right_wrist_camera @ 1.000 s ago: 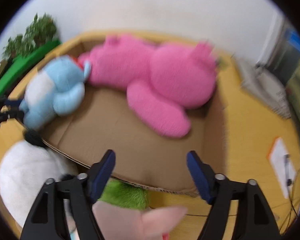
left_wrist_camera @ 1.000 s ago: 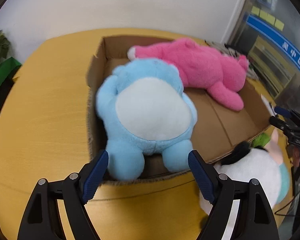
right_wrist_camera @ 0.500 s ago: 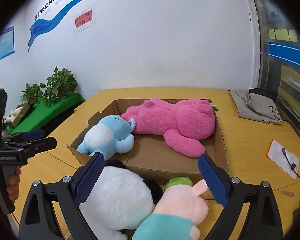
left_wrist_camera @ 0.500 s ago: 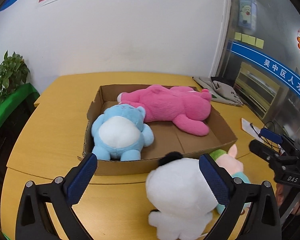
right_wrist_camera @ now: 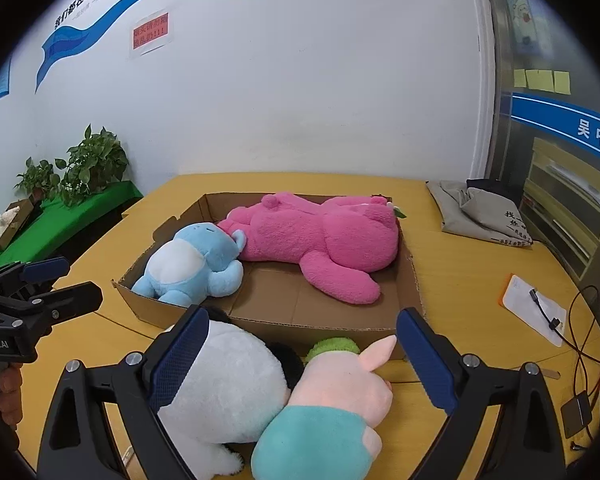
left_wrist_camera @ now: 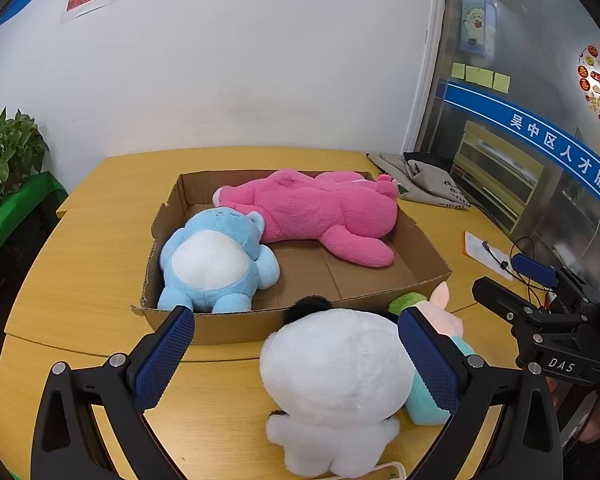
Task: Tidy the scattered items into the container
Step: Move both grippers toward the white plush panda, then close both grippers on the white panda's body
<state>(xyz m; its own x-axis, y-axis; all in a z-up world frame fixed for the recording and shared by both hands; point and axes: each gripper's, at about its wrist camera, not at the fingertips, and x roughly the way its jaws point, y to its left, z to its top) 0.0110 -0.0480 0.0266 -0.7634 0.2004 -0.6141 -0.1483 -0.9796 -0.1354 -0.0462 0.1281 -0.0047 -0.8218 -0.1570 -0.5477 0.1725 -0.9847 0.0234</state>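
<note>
Fingers of both grippers gape empty above white plush [left_wrist_camera: 336, 384] beside cardboard box [left_wrist_camera: 236, 326].

A yellow wooden table [left_wrist_camera: 80, 264] carries everything. Beyond the jaws sits a shallow cardboard box [left_wrist_camera: 236, 326]. Just below the jaws, against the box's near wall, lie a white plush [left_wrist_camera: 336, 376] and a pink-and-teal plush [right_wrist_camera: 332, 412], touching. Far right of the jaws lie a grey cloth bag [right_wrist_camera: 476, 212] and a white card [right_wrist_camera: 534, 308].
</note>
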